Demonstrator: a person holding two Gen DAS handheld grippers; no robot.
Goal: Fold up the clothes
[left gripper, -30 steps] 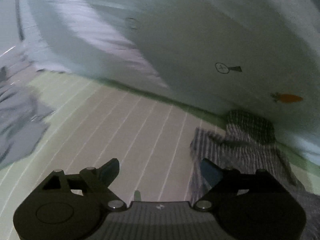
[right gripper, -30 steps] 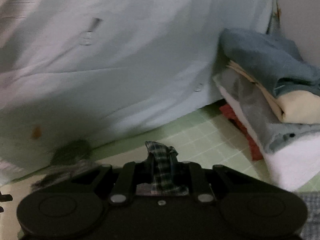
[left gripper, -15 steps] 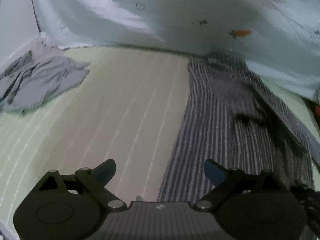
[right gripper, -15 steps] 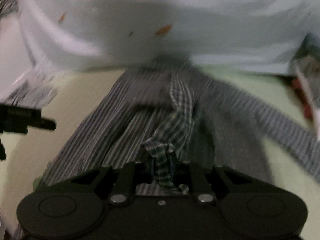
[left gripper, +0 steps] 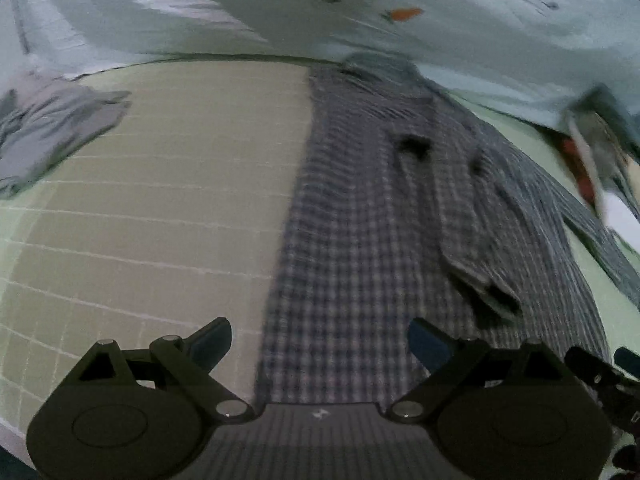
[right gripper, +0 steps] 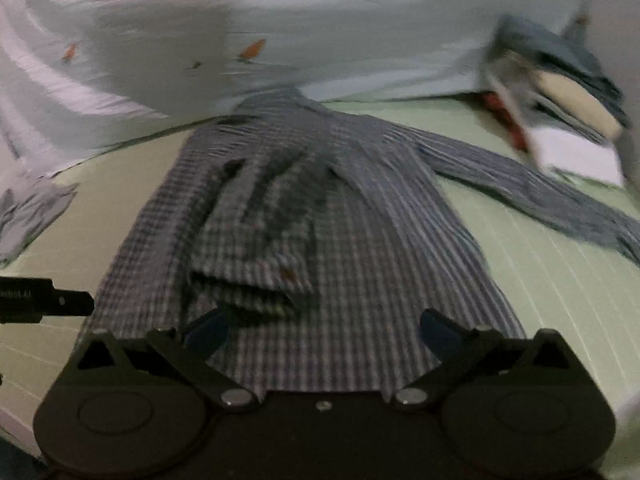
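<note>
Green checked sheet, plaid shirt flat, folded stack beside

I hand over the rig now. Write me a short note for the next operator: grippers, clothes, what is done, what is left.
Left gripper: open, empty.
Right gripper: jaws just opened, nothing between them.
Checked shirt lies flat on the green sheet; one sleeve is folded over the body, the other sleeve lies spread out.
Folded pile at the right, grey garment waiting at the left.
Left: second sleeve, then the body.
</note>
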